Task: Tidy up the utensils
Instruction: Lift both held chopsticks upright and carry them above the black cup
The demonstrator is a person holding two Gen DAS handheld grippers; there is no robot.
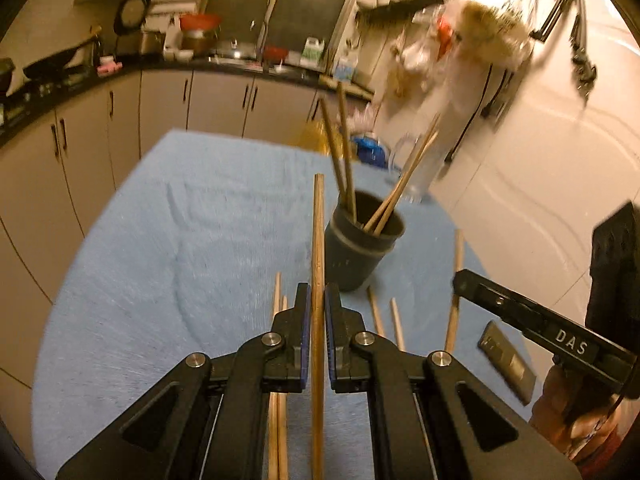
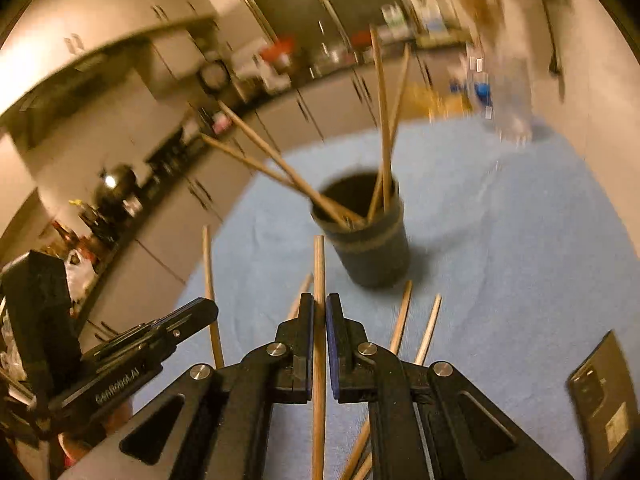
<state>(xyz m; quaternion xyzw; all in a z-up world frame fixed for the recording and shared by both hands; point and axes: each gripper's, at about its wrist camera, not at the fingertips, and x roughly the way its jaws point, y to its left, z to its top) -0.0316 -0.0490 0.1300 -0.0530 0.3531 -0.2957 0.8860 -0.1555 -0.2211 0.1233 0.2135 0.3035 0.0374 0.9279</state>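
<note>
A dark cup [image 1: 362,246] [image 2: 366,236] stands on the blue cloth with several wooden chopsticks leaning in it. My left gripper [image 1: 318,292] is shut on one wooden chopstick [image 1: 318,240] that points toward the cup from just in front of it. My right gripper [image 2: 319,300] is shut on another chopstick [image 2: 319,264], also aimed at the cup. Each gripper shows in the other's view: the right gripper [image 1: 458,280] with its chopstick [image 1: 456,280] at the right, the left gripper [image 2: 214,308] with its chopstick [image 2: 209,272] at the left. More loose chopsticks [image 1: 384,316] [image 2: 416,320] lie on the cloth below.
A dark phone [image 1: 506,360] [image 2: 608,400] lies on the blue cloth [image 1: 180,240] near the right gripper. A clear glass jug [image 1: 416,168] [image 2: 508,96] stands behind the cup by the white wall. Kitchen cabinets and a cluttered counter [image 1: 160,60] run behind the table.
</note>
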